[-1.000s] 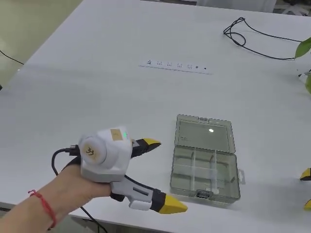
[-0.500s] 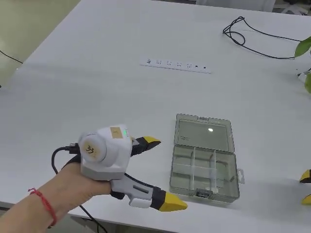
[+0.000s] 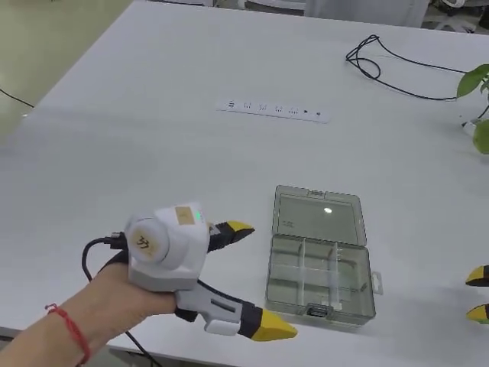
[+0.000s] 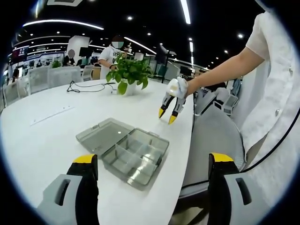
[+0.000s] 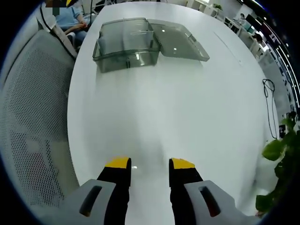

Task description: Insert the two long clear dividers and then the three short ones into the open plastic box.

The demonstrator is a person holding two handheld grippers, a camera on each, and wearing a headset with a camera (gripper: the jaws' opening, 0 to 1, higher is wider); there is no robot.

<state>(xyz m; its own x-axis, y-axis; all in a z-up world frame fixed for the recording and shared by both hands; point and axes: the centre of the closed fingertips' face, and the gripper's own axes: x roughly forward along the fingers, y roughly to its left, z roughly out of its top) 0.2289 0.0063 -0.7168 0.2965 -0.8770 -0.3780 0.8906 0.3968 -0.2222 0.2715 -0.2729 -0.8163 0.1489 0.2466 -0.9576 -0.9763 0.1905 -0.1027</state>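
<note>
Head view. 1 white surface [image 3: 153, 115]. 1 clear plastic box [image 3: 321, 284] lies at lower centre-right, open, its lid [image 3: 318, 214] folded flat toward the top of the frame. Clear dividers [image 3: 303, 264] stand in the base: 2 long ones run from the lid side to the latch side. Short cross pieces sit between them, too faint to count. Left tongs [image 3: 256, 279] at lower left, gripped by 1 hand [image 3: 114, 298] coming in from the bottom left corner. Their yellow tips point right toward the box and are spread wide, with nothing between them. Near the box, not touching it. Right tongs [image 3: 480, 294] at the right edge: 2 yellow tips, a small gap, empty, well apart from the box. 1 power strip [image 3: 273, 109] at upper centre, 1 black cable [image 3: 382, 61] at upper right, 1 plant [image 3: 474, 80] at the right edge.

Left gripper view. Left tongs [image 4: 152, 161] rise from the bottom, jaws wide, empty. The box [image 4: 136, 157] lies just beyond them at centre, with its lid [image 4: 101, 136] to the left and the dividers [image 4: 132, 149] in place. Right tongs [image 4: 169, 115] hang tips-down over the surface edge at centre-right, on an outstretched arm. The plant [image 4: 129, 75] is behind them.

Right gripper view. Right tongs [image 5: 149, 164] at bottom centre, jaws parallel with a narrow gap, holding nothing, over bare surface. The box [image 5: 124, 44] is at upper left, far from the tips. 1 mesh chair [image 5: 33, 117] is on the left.
</note>
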